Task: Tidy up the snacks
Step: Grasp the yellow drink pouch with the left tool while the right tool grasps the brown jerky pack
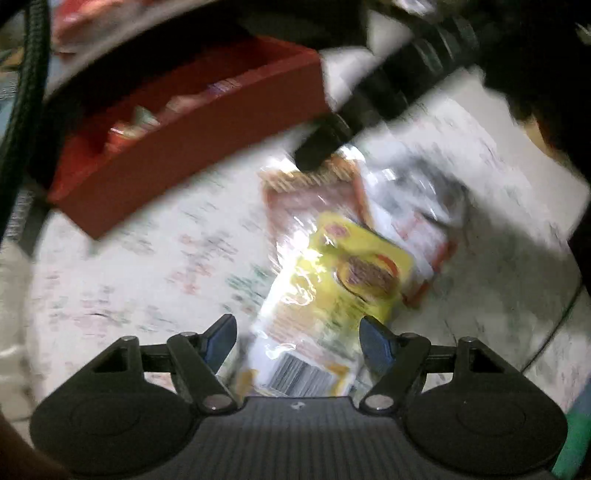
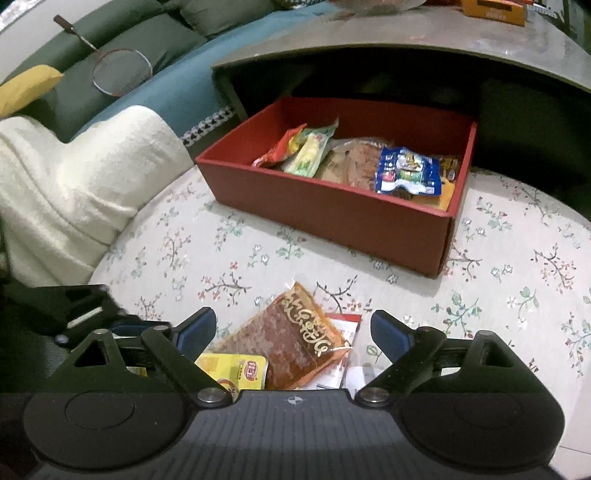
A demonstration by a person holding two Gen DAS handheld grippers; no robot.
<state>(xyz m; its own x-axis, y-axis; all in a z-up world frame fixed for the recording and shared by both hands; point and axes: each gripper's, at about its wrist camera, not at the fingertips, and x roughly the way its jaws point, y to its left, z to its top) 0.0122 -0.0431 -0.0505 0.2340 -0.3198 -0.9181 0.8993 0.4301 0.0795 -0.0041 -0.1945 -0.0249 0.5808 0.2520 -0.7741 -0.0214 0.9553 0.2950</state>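
Observation:
Blur covers the left wrist view. My left gripper (image 1: 299, 339) points down with its jaws apart over a yellow snack packet (image 1: 332, 288), which lies between the blue pads without being squeezed. Under it lie a brown-orange packet (image 1: 314, 199) and a white-and-red one (image 1: 417, 229). My right gripper (image 2: 293, 334) is open above the brown-orange packet (image 2: 295, 339), the yellow packet (image 2: 236, 369) beside it at lower left. The red box (image 2: 332, 218) beyond holds several snack packets, a blue one (image 2: 408, 170) on top. The same red box (image 1: 184, 147) is at upper left in the left wrist view.
Everything lies on a floral mat (image 2: 192, 258). A grey table top (image 2: 406, 33) overhangs the box's far side. A white blanket (image 2: 74, 184) and a green sofa with a badminton racket (image 2: 122, 68) are at the left. Bare mat shows to the right of the box.

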